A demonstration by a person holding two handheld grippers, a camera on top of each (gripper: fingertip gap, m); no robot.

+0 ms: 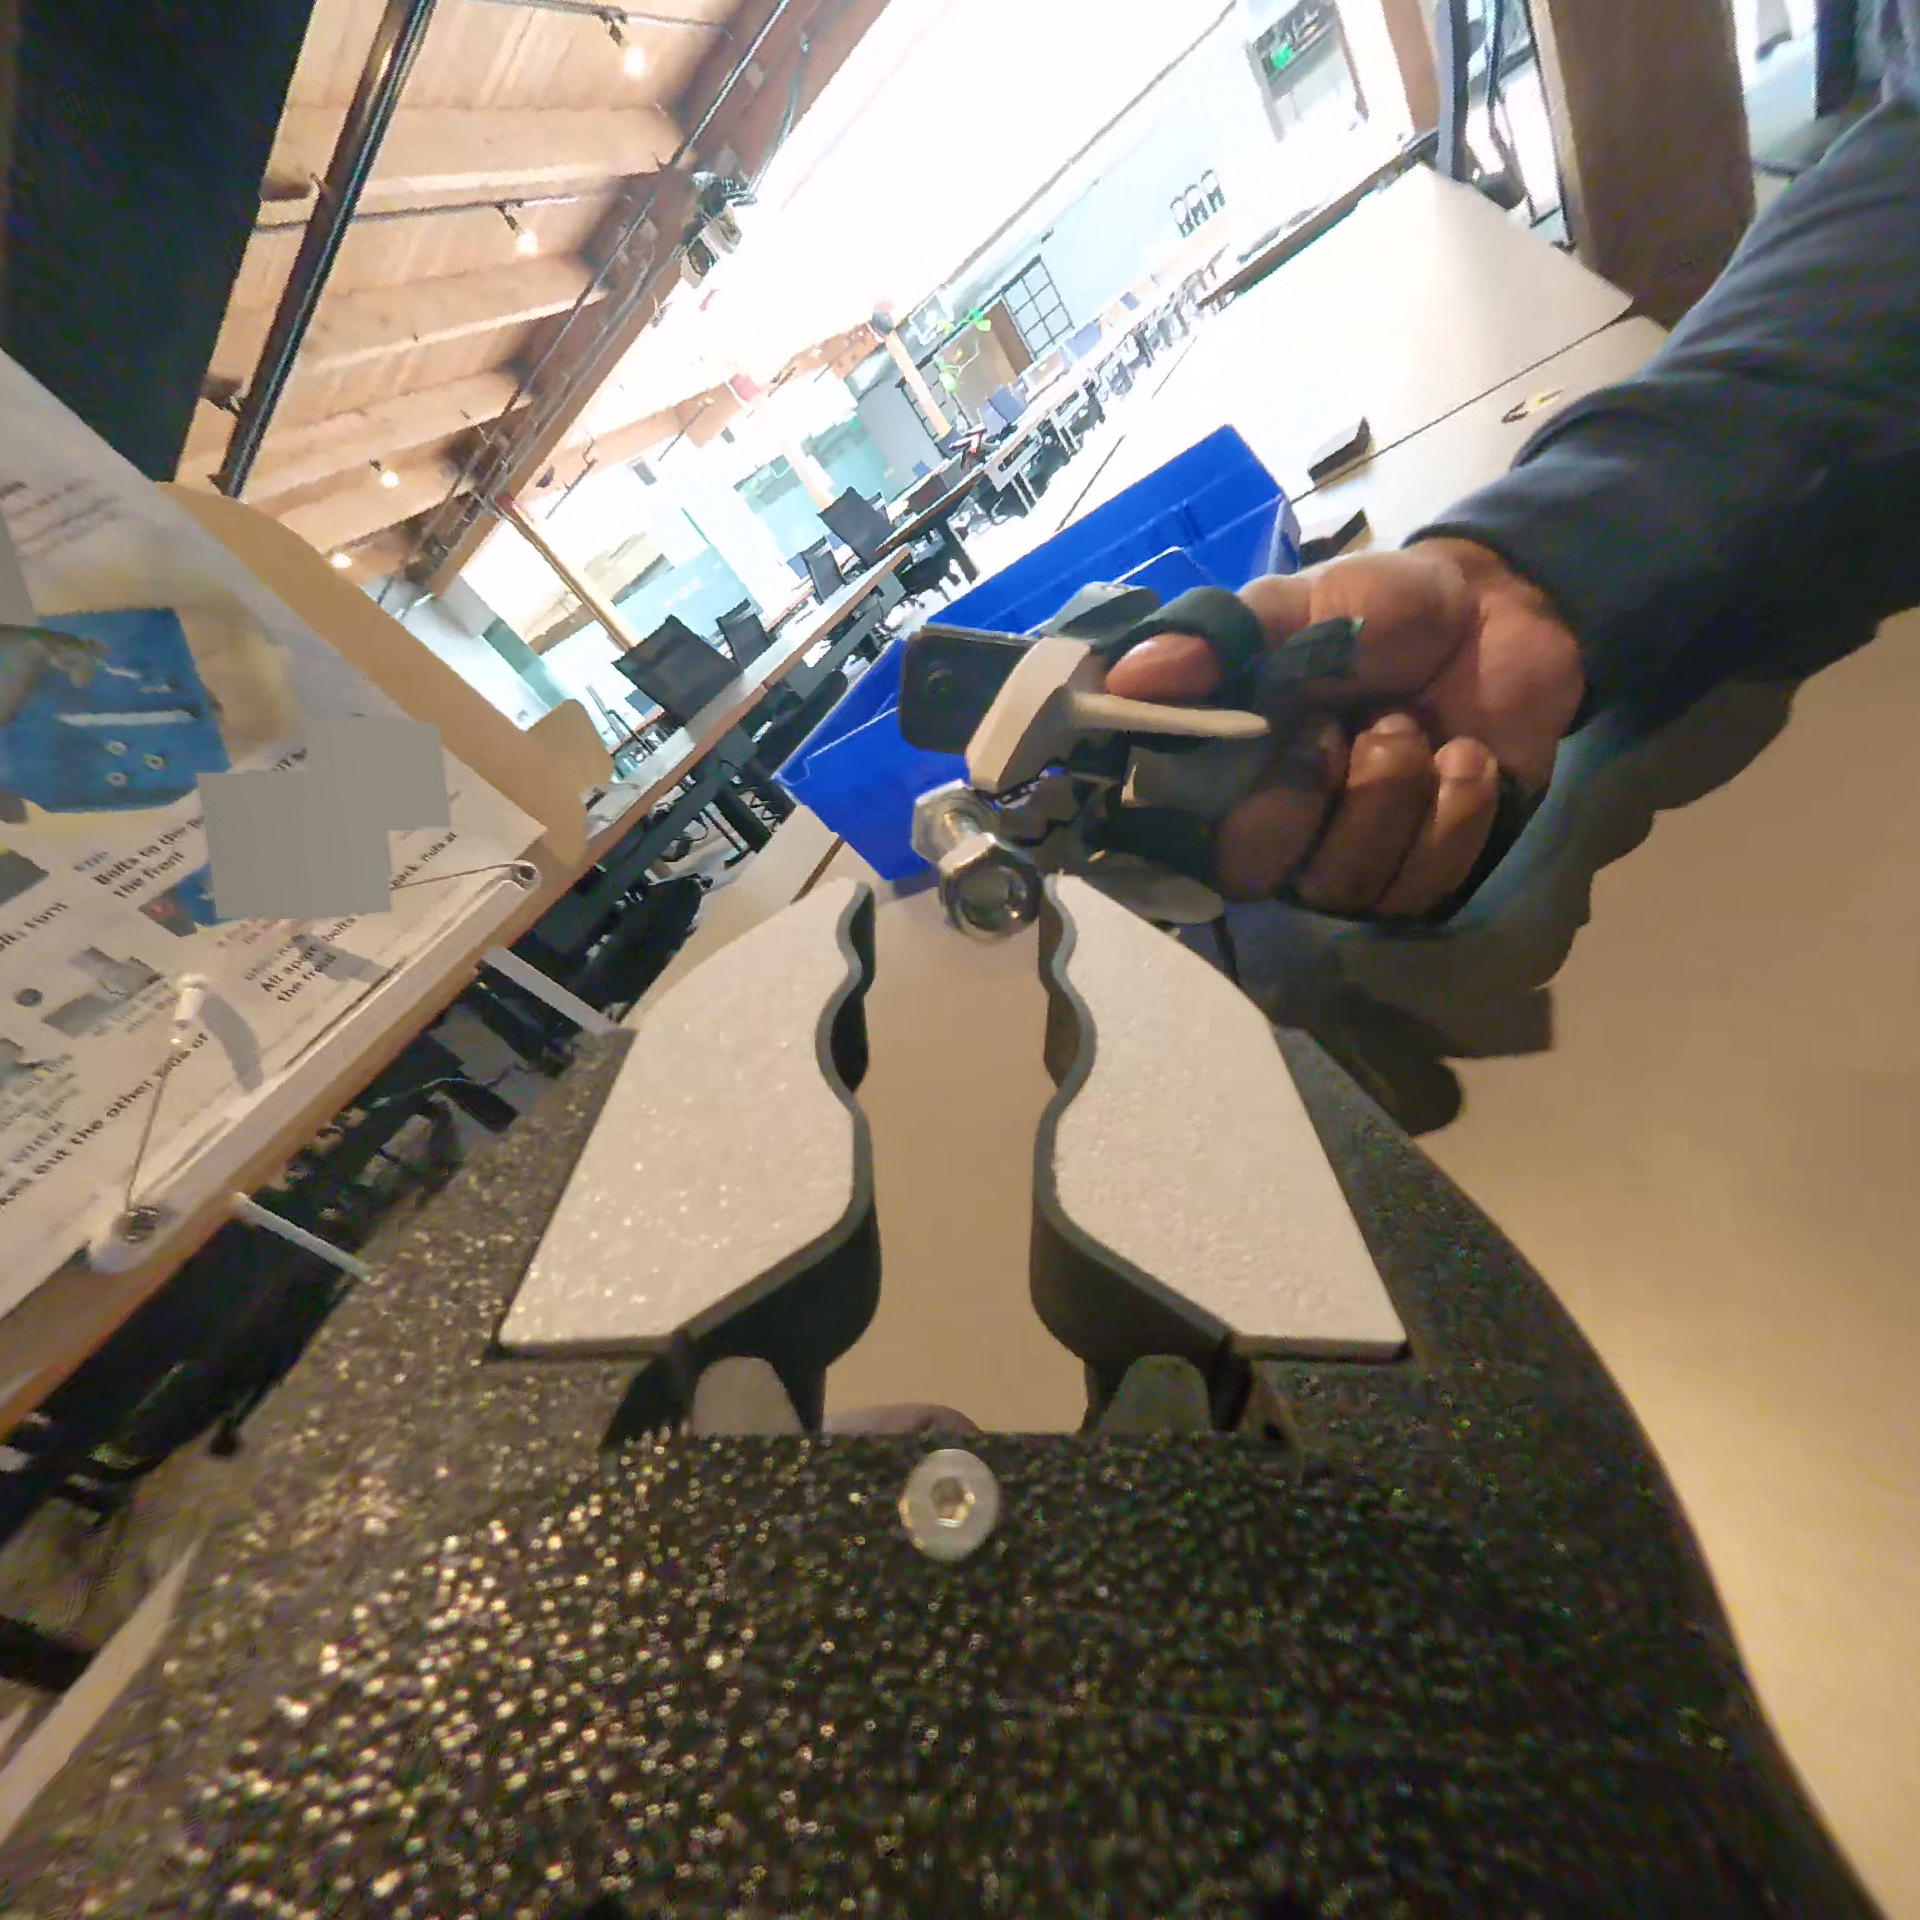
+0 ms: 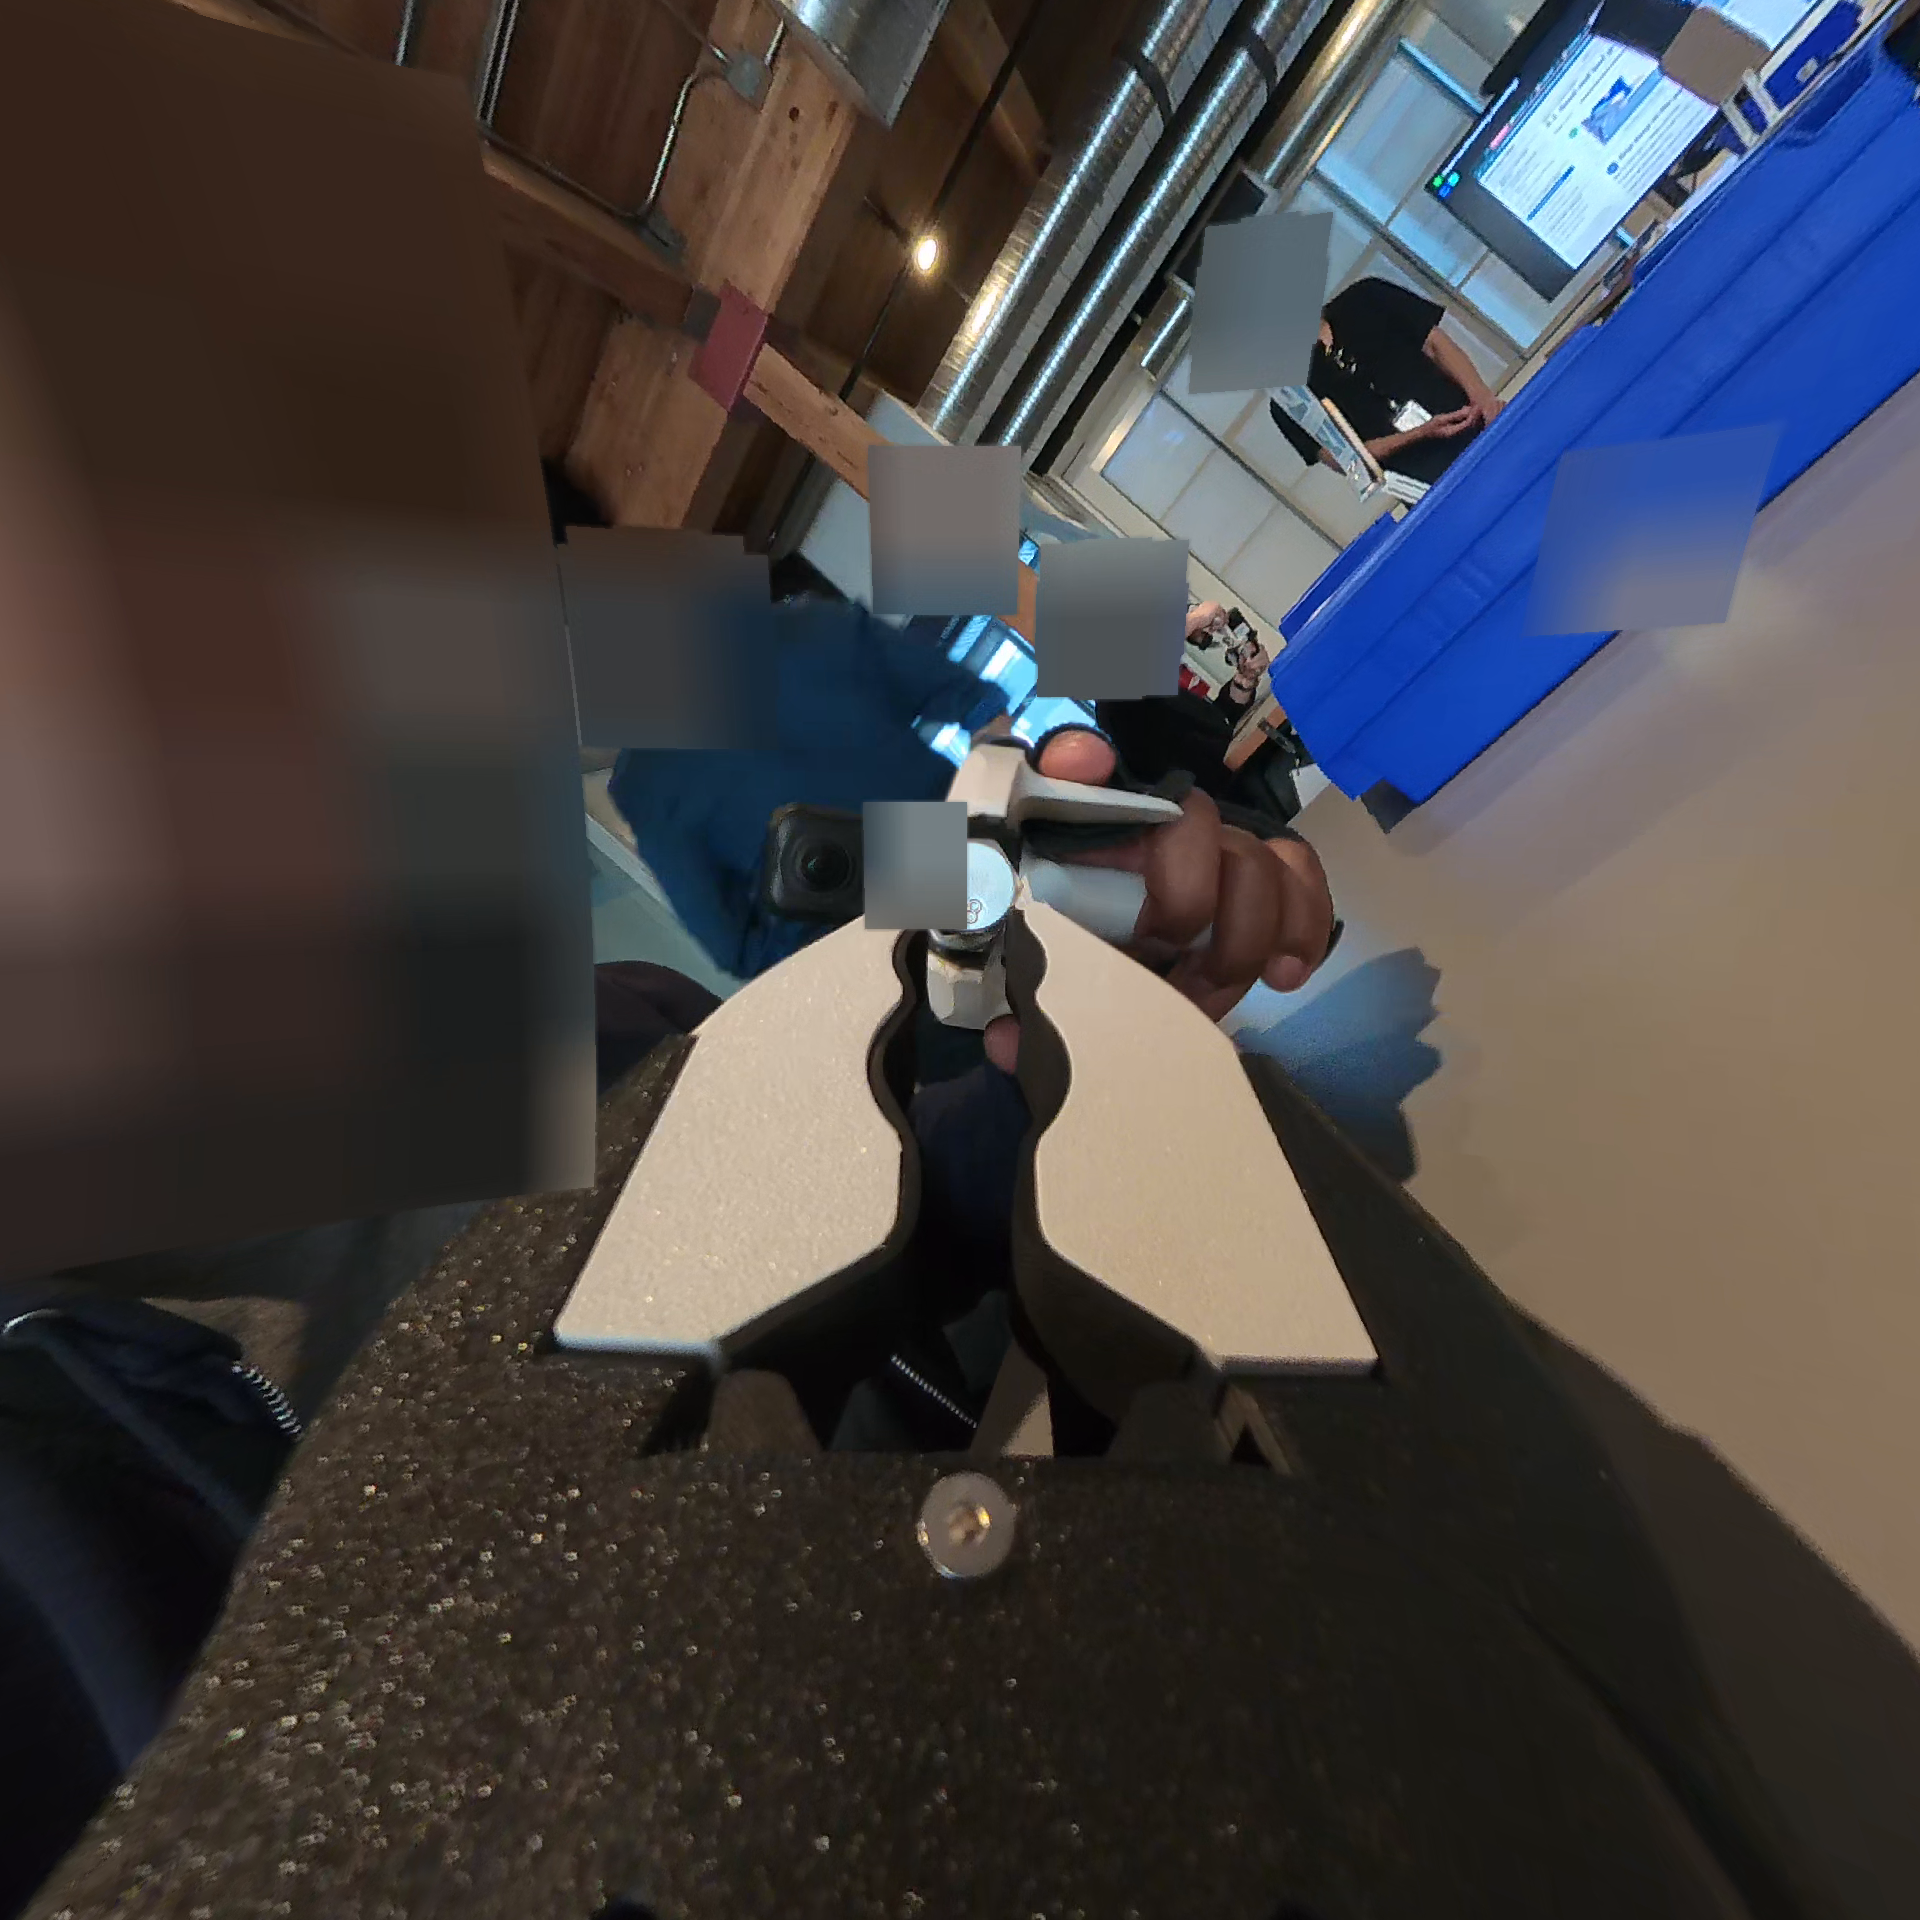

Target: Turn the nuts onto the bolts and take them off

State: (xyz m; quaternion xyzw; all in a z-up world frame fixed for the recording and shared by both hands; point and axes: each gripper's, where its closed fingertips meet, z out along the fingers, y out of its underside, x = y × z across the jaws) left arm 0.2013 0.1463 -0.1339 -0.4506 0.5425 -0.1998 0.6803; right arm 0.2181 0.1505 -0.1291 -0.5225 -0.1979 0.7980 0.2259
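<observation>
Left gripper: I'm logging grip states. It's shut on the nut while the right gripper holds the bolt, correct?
No. The left wrist view shows the left gripper open, fingers apart beside the nut; the right gripper does hold the bolt.

I see a timber ceiling (image 1: 436, 239), rows of desks (image 1: 790, 665), silver ducts (image 2: 1122, 208), and possibly glass partitions, overexposed.
</observation>
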